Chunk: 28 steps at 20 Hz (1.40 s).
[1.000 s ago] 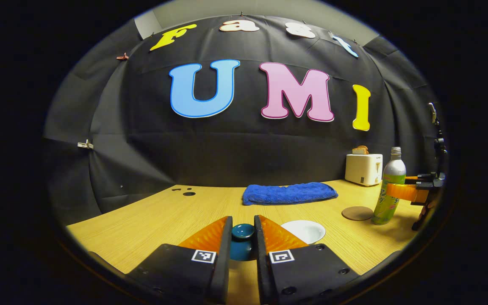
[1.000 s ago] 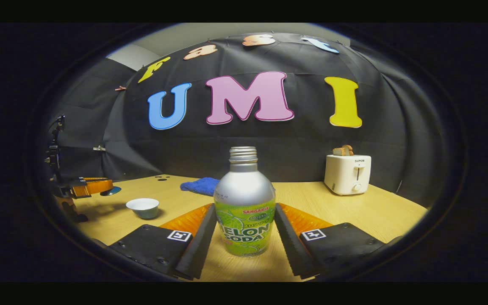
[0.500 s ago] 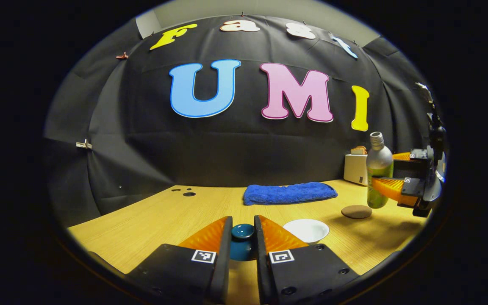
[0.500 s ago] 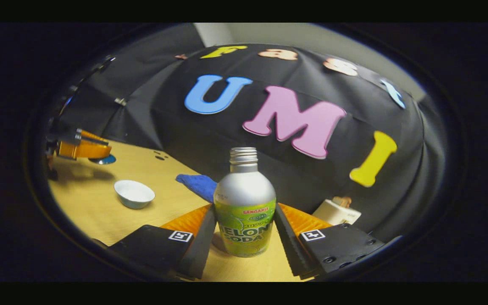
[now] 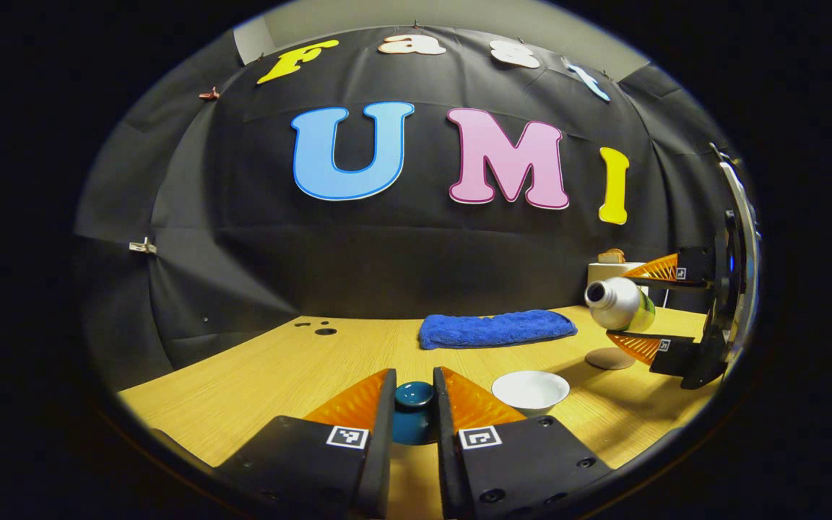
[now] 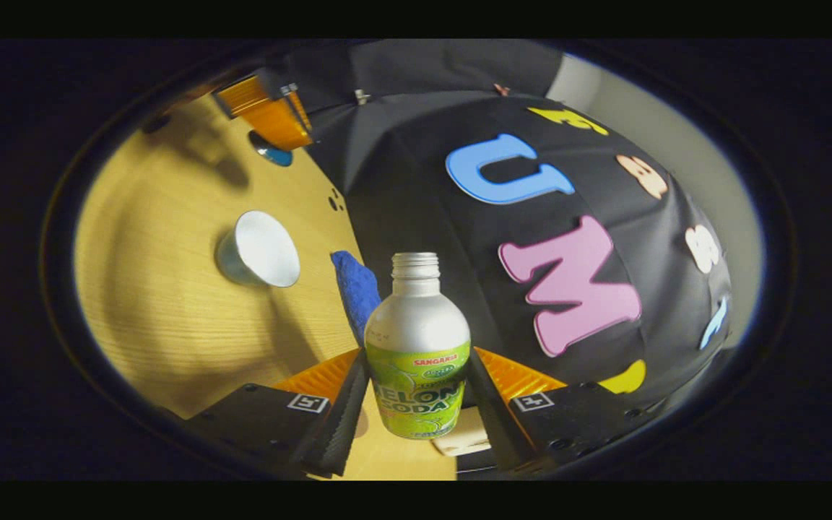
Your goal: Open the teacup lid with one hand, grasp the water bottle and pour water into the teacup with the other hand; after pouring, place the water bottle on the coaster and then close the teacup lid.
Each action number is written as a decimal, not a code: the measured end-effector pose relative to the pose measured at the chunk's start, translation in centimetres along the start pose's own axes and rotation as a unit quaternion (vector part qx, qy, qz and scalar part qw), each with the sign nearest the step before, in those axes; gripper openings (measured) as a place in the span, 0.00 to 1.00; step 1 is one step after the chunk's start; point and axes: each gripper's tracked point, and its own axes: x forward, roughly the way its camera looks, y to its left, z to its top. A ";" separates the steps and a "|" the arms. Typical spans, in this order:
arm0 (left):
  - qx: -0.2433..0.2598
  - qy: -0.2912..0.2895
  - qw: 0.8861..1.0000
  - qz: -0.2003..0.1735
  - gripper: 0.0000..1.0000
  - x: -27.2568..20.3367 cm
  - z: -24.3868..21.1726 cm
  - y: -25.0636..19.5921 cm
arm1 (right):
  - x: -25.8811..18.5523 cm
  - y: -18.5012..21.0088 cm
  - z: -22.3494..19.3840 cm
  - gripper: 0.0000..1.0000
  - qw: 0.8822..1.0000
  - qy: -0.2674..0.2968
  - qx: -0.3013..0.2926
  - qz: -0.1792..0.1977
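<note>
My left gripper (image 5: 414, 381) is shut on the knob of the teal teacup lid (image 5: 414, 413), held just left of the white teacup (image 5: 530, 390), which stands uncovered on the wooden table. My right gripper (image 6: 416, 393) is shut on the silver and green water bottle (image 6: 417, 354). In the left gripper view the bottle (image 5: 614, 303) lies almost on its side in the air, mouth pointing left, above and right of the teacup, over the round brown coaster (image 5: 607, 358). The right gripper view shows the teacup (image 6: 258, 249) and the left gripper (image 6: 275, 123) with the lid (image 6: 271, 154).
A folded blue towel (image 5: 495, 328) lies at the back of the table (image 5: 257, 375). A white toaster (image 5: 604, 269) stands at the back right, partly behind the bottle. The black cloth wall closes off the far side.
The right gripper has tipped the bottle from nearly upright to nearly horizontal and carried it left toward the teacup. The left gripper and lid have stayed put.
</note>
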 end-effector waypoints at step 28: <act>0.000 0.001 1.000 -0.008 0.31 0.1 0.1 -0.1 | 2.1 2.6 1.7 0.76 0.966 -0.035 -0.253 0.025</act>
